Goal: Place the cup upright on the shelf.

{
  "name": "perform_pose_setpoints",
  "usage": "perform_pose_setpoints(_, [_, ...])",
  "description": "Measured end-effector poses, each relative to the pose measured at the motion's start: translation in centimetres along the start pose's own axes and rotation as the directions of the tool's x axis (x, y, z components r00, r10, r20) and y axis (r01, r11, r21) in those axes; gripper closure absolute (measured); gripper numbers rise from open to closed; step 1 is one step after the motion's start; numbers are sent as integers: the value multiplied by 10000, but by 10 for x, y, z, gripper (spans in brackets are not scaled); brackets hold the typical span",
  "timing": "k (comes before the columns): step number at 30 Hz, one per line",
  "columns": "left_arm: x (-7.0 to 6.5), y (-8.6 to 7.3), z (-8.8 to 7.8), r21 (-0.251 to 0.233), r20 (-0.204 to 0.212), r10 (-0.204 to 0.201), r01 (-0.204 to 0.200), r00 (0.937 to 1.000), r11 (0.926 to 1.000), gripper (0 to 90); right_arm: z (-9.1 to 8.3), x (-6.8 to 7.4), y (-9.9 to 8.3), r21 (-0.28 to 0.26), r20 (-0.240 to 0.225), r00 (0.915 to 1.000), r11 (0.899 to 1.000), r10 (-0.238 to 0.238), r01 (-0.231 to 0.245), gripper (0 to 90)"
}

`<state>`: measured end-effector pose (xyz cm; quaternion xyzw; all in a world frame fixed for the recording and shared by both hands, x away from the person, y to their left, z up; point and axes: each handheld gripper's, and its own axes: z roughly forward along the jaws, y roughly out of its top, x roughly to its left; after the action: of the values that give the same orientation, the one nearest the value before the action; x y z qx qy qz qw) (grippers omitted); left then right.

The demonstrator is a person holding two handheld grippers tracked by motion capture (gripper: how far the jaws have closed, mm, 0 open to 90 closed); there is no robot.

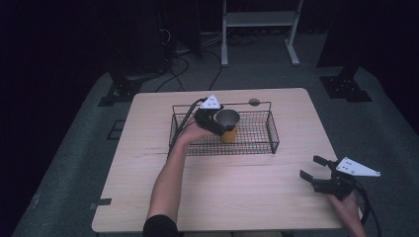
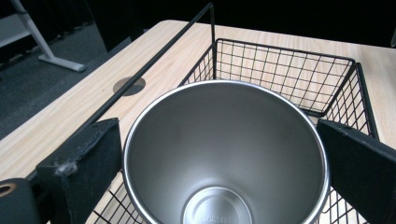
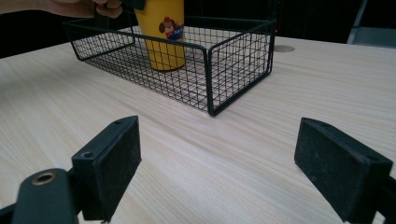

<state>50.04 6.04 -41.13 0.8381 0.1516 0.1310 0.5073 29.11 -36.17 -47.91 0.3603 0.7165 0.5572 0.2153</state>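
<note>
yellow cup [image 1: 229, 127] with steel inside stands upright in the wire basket [image 1: 257, 142], in the basket's left half, nearer its back wall than its front. its base sits on the basket's mesh floor in the right gripper view [image 3: 163, 35]; a small cartoon dog print is on the yellow side there. the left gripper view looks straight down into the cup [image 2: 224, 154]: bare metal wall, round stamped bottom, nothing in it.

left gripper [image 1: 213, 120] is at the cup's rim, coming from the cup's left side, grey three-cornered plate on top. its two black jaws stand on either side of the rim in the left gripper view, each touching or just beside the rim's outer edge. looks like it grips the cup around the top; contact on the right jaw not fully clear. the person's left hand [image 1: 190, 133] and forearm reach over the basket's front left corner.

basket is black wire, rectangular, with a thin raised handle bar along the back. it sits in the back half of the desk [image 1: 148, 197], about centred left to right. a round dark hole [image 1: 254, 102] in the desk lies just behind the basket's back edge.

right gripper [image 1: 310, 169] hovers near the desk's front right corner, well apart from the basket, jaws wide and holding nothing. bare wood shows between them in the right gripper view.
</note>
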Motion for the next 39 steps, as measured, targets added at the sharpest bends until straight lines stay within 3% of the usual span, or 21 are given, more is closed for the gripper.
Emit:
perform_pose_setpoints(18, [-6,17,-12,-533,-142,202,-210,9997,9984,5,0,1,0,-1,52,10000,10000,23,-23,135])
perform_pose_setpoints(35, [-26,29,-30,-1242,28,542,-534,9985,9908,5,-1,0,0,-62,88,9999,9999,85,-84,135])
perform_pose_setpoints(39, [-30,29,-34,-1228,23,603,-595,9982,9906,5,-1,0,0,-72,99,9999,9999,93,-92,135])
